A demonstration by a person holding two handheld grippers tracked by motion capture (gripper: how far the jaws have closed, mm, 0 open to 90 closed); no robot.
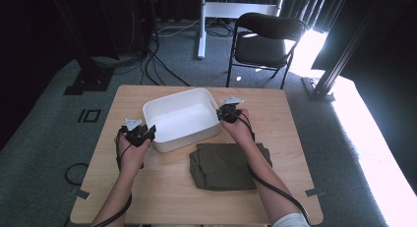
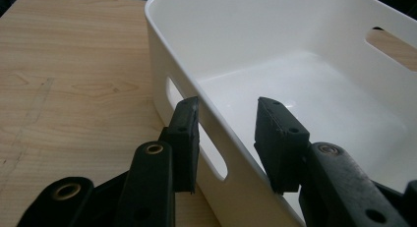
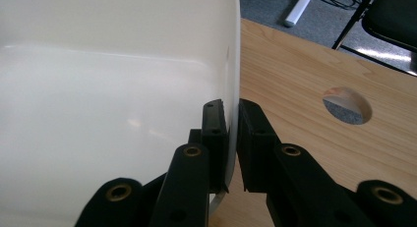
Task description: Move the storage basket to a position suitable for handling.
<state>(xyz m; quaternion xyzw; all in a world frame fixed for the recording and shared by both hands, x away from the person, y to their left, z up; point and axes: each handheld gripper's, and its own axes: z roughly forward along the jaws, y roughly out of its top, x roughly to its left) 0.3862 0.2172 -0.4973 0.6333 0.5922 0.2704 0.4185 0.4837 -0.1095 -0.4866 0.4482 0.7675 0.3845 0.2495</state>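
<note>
right tool (image 3: 231, 138) clamped on bin (image 1: 169, 121) wall | left tool (image 2: 226, 138) open, straddling opposite wall | risk: one-sided lift tips bin

Glossy smooth plastic bin (image 1: 181, 120), matt wood-grain table (image 1: 162, 187), olive cloth (image 1: 223, 165)
</note>
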